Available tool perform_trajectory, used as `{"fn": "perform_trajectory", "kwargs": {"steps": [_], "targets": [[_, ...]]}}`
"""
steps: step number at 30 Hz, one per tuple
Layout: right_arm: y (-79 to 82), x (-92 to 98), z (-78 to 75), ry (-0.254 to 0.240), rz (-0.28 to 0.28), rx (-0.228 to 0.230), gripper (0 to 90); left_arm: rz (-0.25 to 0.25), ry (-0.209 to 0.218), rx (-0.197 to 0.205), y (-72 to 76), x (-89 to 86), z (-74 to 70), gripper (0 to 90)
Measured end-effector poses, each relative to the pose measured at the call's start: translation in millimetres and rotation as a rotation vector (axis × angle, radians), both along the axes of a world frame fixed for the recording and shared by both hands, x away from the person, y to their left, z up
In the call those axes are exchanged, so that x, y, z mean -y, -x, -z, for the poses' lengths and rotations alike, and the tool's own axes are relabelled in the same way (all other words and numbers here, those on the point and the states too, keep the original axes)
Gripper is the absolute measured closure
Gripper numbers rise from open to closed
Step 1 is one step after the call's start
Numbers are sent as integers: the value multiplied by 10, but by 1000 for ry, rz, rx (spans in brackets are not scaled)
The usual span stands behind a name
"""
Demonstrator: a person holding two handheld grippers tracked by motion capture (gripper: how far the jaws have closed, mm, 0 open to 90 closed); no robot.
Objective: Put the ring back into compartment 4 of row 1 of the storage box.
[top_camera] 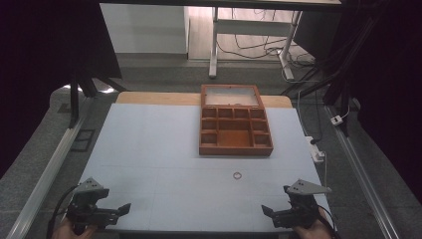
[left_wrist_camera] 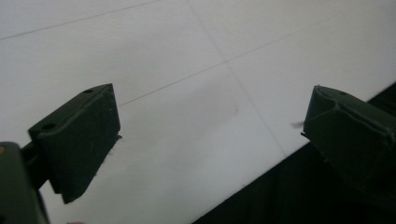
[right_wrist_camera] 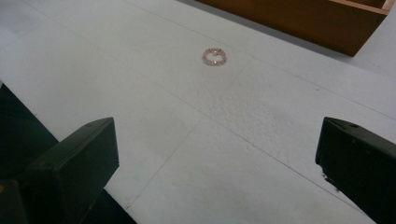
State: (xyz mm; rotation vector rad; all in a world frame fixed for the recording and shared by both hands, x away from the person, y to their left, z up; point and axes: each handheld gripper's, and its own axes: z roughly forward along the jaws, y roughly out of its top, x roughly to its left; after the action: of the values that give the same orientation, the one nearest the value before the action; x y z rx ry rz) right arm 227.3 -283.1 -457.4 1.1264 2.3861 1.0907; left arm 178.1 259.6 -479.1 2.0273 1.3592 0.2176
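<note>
A small pinkish beaded ring (top_camera: 237,175) lies on the pale table top, a little in front of a brown wooden box (top_camera: 235,127) with several compartments and its lid standing up. The ring (right_wrist_camera: 214,56) and a corner of the box (right_wrist_camera: 308,18) lie ahead in the right gripper view. My left gripper (top_camera: 125,209) rests at the table's near left edge, jaws wide apart with nothing between them (left_wrist_camera: 210,126). At the near right edge my right gripper (top_camera: 267,211) is open too, empty (right_wrist_camera: 217,154), pointing toward the middle.
The table (top_camera: 149,149) has a wooden strip along its far edge. Metal rails run down both sides of it. Beyond stand desk legs and cables on the floor; a white power strip (top_camera: 316,149) lies at the right.
</note>
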Motion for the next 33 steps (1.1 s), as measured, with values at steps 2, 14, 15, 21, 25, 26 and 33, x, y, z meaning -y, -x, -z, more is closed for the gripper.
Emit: {"fn": "perform_trajectory", "kwargs": {"steps": [2,14,15,21,25,26,33], "targets": [[-1,10,-2,-12,2,-2,0,-3,-40,7,2,22,12,57],[-3,-7,1,1,-4,-5,0,20,-6,0,11,-13,-3,58],[-2,-9,1,2,-5,-5,0,22,-8,-2,10,-12,-1,58],[2,-19,0,11,-7,-1,0,24,5,0,11,-18,-4,48],[7,-33,-1,28,-8,5,0,43,52,-6,9,-48,-13,25],[12,-47,-1,41,-14,11,0,48,67,-5,11,-56,-16,6],[16,-79,-17,48,-26,24,0,42,100,4,29,-97,-41,0]]}}
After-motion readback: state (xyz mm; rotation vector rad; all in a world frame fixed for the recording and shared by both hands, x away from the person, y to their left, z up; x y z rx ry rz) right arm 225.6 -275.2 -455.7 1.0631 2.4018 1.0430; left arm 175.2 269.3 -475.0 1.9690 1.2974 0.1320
